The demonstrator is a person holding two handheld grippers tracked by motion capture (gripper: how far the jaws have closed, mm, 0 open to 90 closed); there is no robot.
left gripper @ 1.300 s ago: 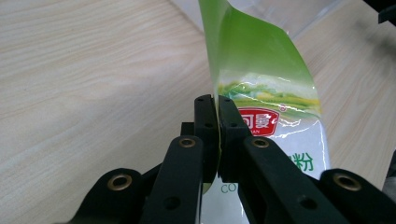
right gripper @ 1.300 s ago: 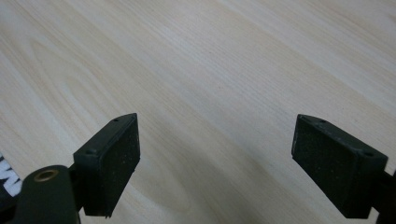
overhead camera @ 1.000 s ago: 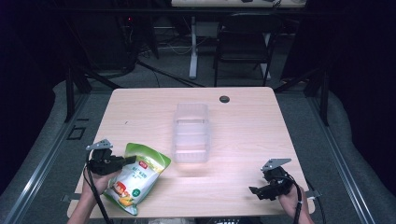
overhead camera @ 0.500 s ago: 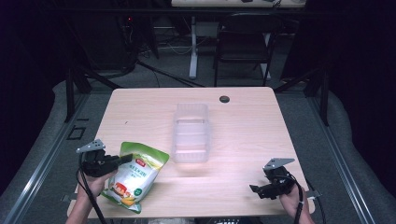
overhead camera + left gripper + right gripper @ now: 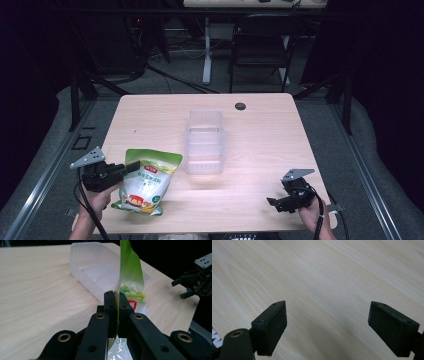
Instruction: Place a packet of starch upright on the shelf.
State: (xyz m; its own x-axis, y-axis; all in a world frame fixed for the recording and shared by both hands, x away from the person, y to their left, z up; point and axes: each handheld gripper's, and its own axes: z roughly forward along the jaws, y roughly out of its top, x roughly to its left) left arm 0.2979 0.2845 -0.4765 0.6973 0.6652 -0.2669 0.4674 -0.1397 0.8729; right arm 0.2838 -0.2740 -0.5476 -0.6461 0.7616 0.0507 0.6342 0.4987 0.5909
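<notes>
High view, surface: I see a pale wood table [image 5: 260, 145] with a small dark round cap [image 5: 240, 106] near its far edge.
High view, room: dark floor around it, a black chair [image 5: 260, 45] and a white desk leg [image 5: 206, 50] beyond the far side.
High view, container: a clear plastic container [image 5: 204, 142] stands mid-table, long side running away from me.
High view, bag: a green and white snack bag [image 5: 145, 182] lies near the front left corner, just beside the container's near end.
High view, left hand: my left gripper [image 5: 127, 168] comes in from the left edge, level, its jaws at the bag's upper left edge.
High view, right hand: my right gripper [image 5: 272, 203] sits low at the front right, well apart from the container, pointing left.
Left gripper view: the jaws are clamped on the bag's [image 5: 130, 282] thin green edge; the container [image 5: 100, 267] lies beyond, the other gripper far right.
Right gripper view: jaws spread wide over bare wood [image 5: 324, 277], holding nothing.
</notes>
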